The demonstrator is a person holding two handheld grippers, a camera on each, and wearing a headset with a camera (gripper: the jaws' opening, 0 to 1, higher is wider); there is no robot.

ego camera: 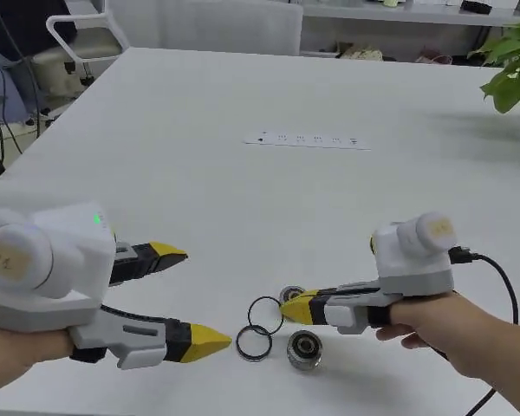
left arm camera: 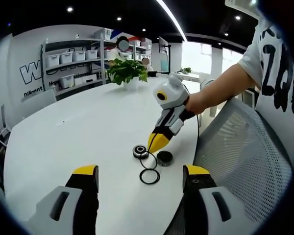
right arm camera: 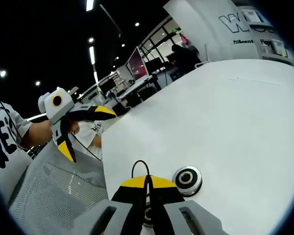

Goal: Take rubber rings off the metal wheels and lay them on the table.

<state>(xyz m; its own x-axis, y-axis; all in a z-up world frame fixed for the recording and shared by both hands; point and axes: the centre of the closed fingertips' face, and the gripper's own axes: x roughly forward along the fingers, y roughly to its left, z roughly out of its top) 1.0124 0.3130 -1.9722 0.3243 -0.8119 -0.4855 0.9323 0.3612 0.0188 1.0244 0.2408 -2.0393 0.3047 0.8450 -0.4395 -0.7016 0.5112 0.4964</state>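
My right gripper [ego camera: 288,306] [right arm camera: 148,182] is shut, and a thin black rubber ring [ego camera: 265,312] [right arm camera: 138,165] is pinched at its yellow tips. A second rubber ring [ego camera: 253,343] [left arm camera: 149,176] lies flat on the white table [ego camera: 243,191]. One metal wheel [ego camera: 305,347] [left arm camera: 164,157] sits just in front of the right gripper. Another wheel [ego camera: 291,295] [right arm camera: 187,179] lies right behind its tip, partly hidden. My left gripper [ego camera: 189,296] [left arm camera: 142,170] hangs open to the left of the rings, with nothing between its jaws.
A white power strip [ego camera: 308,139] lies mid-table. A potted plant [ego camera: 511,69] stands at the far right edge, and an office chair [ego camera: 78,43] at the far left. A black cable [ego camera: 503,277] trails from the right gripper. The table's near edge is close below.
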